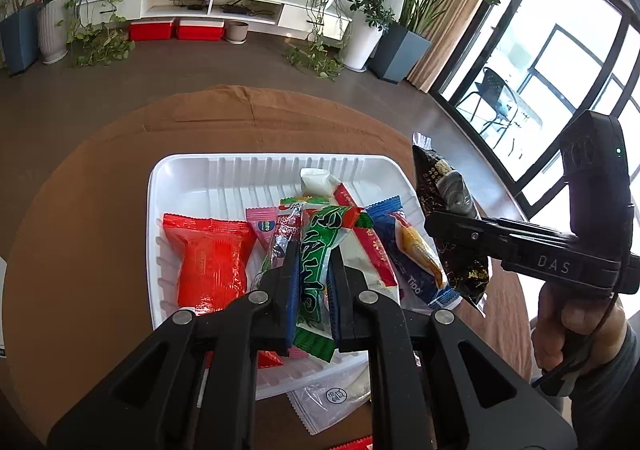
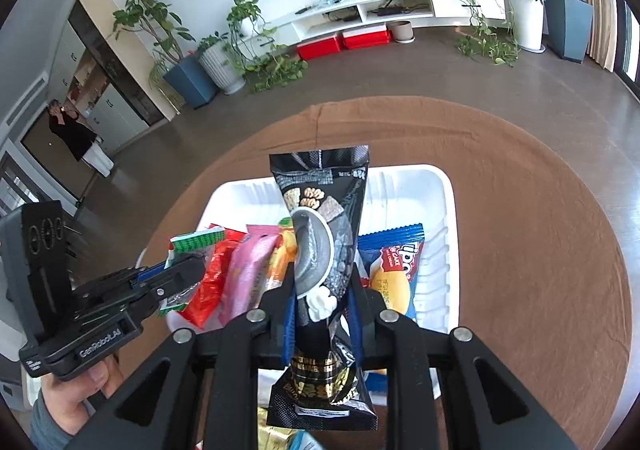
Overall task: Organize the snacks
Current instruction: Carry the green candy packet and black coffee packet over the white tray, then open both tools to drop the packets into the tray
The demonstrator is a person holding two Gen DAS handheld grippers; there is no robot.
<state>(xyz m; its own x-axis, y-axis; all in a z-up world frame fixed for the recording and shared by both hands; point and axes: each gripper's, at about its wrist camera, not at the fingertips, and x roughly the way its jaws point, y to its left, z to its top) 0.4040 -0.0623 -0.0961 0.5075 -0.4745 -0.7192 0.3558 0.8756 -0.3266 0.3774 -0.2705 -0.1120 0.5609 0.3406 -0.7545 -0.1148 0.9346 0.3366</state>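
A white plastic tray (image 1: 188,178) sits on a round brown table (image 1: 100,154) and holds several snack packets, among them a red one (image 1: 212,262) and a blue Tipo one (image 1: 412,250). My left gripper (image 1: 314,250) is shut on a green and white packet (image 1: 316,274) above the tray. My right gripper (image 2: 322,270) is shut on a black packet (image 2: 324,234) and holds it above the tray (image 2: 444,210). The black packet (image 1: 448,210) and right gripper (image 1: 440,220) also show at the tray's right side in the left wrist view. The left gripper (image 2: 200,258) shows at the tray's left.
A clear empty wrapper (image 1: 332,398) lies on the table in front of the tray. A gold packet (image 2: 276,438) lies below the right gripper. Potted plants (image 1: 360,26), red boxes (image 1: 176,30) and a white TV bench stand on the far floor. Glass doors are at the right.
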